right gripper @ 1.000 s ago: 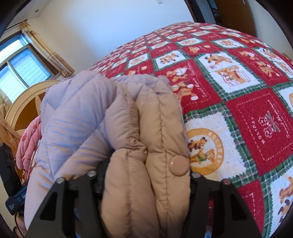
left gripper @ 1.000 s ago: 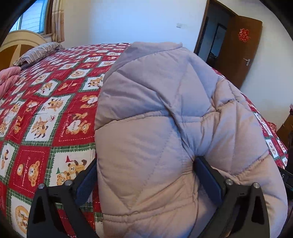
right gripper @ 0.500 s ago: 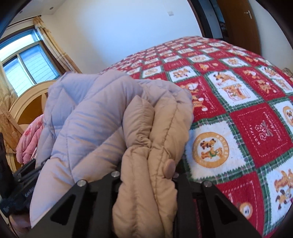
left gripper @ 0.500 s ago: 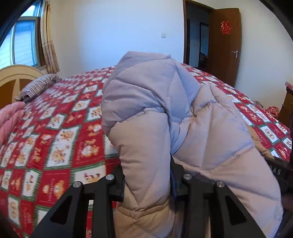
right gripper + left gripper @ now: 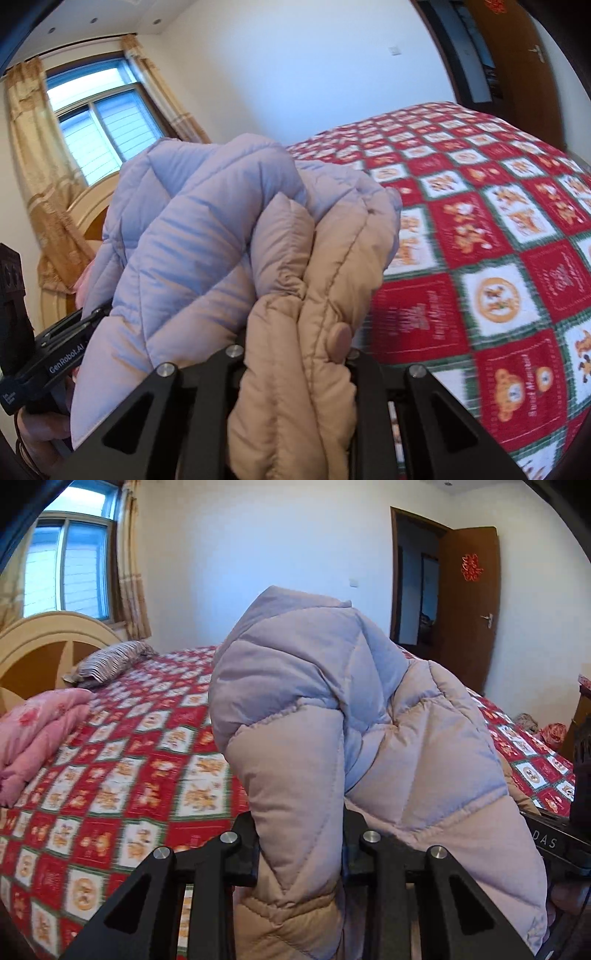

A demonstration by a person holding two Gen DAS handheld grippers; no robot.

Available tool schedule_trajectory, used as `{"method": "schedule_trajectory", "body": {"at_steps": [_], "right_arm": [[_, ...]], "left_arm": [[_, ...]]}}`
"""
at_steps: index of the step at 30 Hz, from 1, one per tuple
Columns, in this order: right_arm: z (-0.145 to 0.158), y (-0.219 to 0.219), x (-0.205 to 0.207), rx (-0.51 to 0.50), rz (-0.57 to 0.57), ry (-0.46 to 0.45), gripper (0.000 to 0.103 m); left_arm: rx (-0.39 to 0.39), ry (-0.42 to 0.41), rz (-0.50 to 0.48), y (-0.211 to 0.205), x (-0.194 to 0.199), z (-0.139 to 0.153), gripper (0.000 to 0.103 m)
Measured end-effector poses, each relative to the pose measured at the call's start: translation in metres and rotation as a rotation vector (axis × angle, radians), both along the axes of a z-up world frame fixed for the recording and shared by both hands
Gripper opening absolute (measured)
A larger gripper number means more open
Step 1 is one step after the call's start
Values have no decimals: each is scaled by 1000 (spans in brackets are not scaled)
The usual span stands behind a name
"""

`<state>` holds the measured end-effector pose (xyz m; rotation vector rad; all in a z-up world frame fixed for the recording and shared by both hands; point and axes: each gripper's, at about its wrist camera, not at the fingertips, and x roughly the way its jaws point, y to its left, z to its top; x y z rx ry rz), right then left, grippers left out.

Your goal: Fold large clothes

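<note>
The quilted jacket (image 5: 332, 716) hung bunched above the red patchwork bedspread (image 5: 140, 738) — held up at two places. The left gripper (image 5: 300, 853) was clamped on a thick fold; the right gripper (image 5: 295, 369) pinched the tan snap-button (image 5: 340, 338) edge. A pink quilt (image 5: 33, 731) lay far left, near the headboard (image 5: 40, 646).

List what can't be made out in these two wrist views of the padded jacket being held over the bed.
- Left tool pads: left wrist view, buried in the pale pink quilted puffer jacket.
- Right tool pads: right wrist view, covered by the jacket's beige folds.
- Jacket's lower part: cut off by both bottom edges.
- Red patchwork teddy-bear bedspread: print blurred in the right wrist view.
</note>
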<state>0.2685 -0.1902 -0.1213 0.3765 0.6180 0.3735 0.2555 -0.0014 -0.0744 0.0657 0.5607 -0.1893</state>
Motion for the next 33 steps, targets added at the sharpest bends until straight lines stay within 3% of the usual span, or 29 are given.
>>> {"method": "schedule_trajectory", "body": {"at_steps": [14, 33], "right_arm": [[19, 87, 15, -7, 159, -30, 21], [5, 170, 31, -88, 279, 23, 21]], "left_arm": [[8, -24, 127, 90, -19, 11, 30], [-38, 53, 258, 165, -14, -27, 30]]}}
